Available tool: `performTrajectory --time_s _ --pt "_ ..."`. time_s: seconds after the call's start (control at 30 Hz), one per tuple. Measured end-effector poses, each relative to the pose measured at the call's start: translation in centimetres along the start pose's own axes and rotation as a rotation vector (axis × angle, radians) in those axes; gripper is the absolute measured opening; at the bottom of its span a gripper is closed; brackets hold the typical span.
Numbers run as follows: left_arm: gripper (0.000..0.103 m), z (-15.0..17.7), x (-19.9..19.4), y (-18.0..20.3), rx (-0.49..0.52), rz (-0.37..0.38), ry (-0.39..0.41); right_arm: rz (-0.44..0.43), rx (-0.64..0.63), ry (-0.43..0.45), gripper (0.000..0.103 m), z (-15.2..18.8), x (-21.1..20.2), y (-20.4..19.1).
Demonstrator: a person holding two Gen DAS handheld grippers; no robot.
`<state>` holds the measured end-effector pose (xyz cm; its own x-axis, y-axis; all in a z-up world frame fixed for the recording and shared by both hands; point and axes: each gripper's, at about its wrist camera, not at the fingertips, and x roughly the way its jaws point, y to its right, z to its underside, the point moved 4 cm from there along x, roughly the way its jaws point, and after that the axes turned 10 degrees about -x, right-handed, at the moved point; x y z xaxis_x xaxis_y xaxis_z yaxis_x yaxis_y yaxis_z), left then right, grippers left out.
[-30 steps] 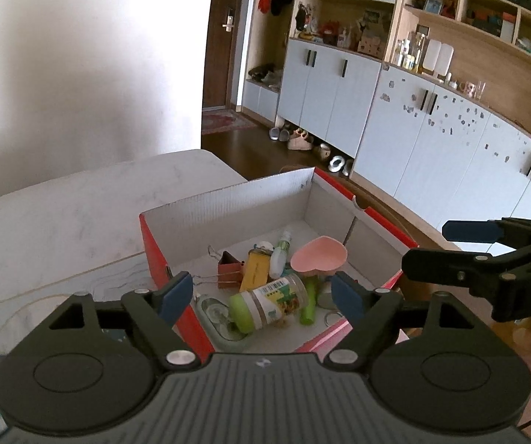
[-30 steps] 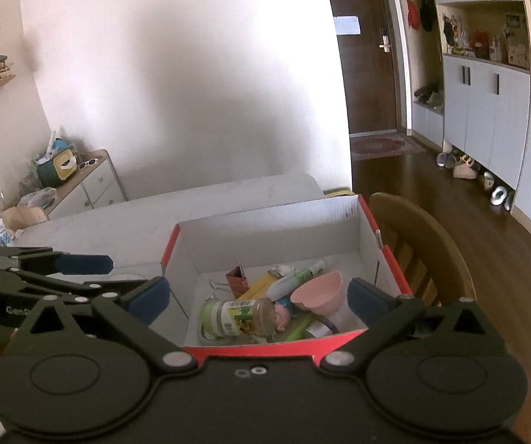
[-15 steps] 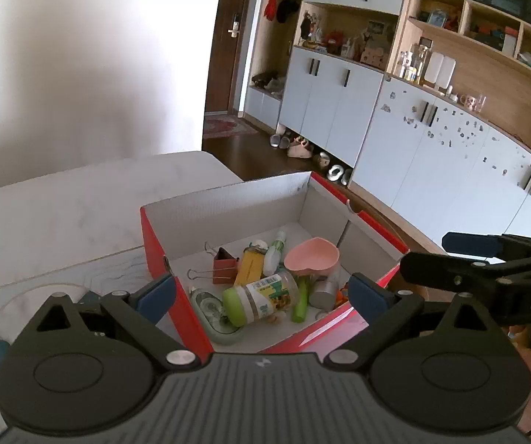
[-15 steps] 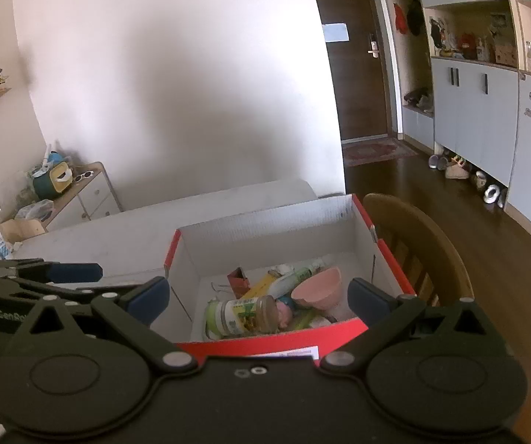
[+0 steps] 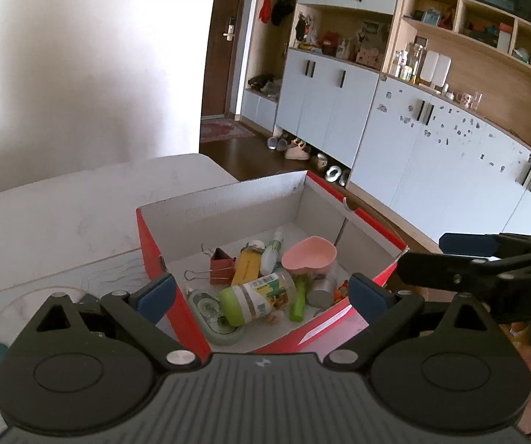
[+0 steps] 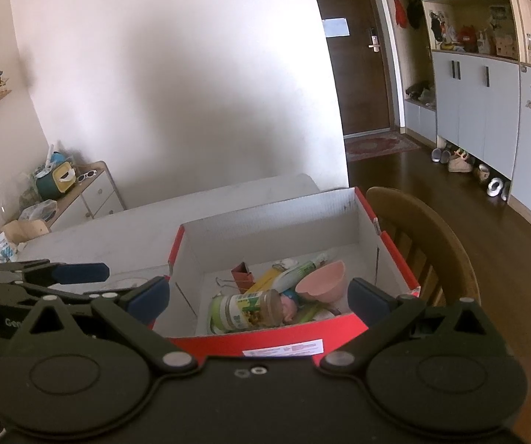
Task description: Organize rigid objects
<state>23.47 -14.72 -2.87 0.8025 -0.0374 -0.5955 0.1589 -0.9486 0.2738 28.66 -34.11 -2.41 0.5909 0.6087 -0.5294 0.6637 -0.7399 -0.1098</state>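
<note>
Inside the red box (image 5: 343, 323) on the table (image 5: 62, 218): jar (image 5: 256, 298), pink bowl (image 5: 308, 255), binder clip (image 5: 221, 270) jumbled, seemingly unsorted; left hand-held gripper (image 5: 260, 290) and right hand-held gripper (image 6: 258, 292) both spread, empty.

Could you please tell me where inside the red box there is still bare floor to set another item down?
The red cardboard box is bare along its far white wall, behind the red binder clip and pink heart-shaped bowl. The near half is crowded around the green-lidded jar.
</note>
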Motion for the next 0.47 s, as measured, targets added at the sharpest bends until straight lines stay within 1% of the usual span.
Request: performTrajectory --time_s 0.27,0.47 --pt "0.100 -0.13 0.24 -0.23 -0.005 -0.001 0.007 0.018 0.008 -0.012 0.103 0.16 0.40 0.03" --pt "0.100 -0.19 0.19 -0.24 0.019 -0.017 0.019 0.022 0.014 -0.019 0.103 0.28 0.65 -0.05"
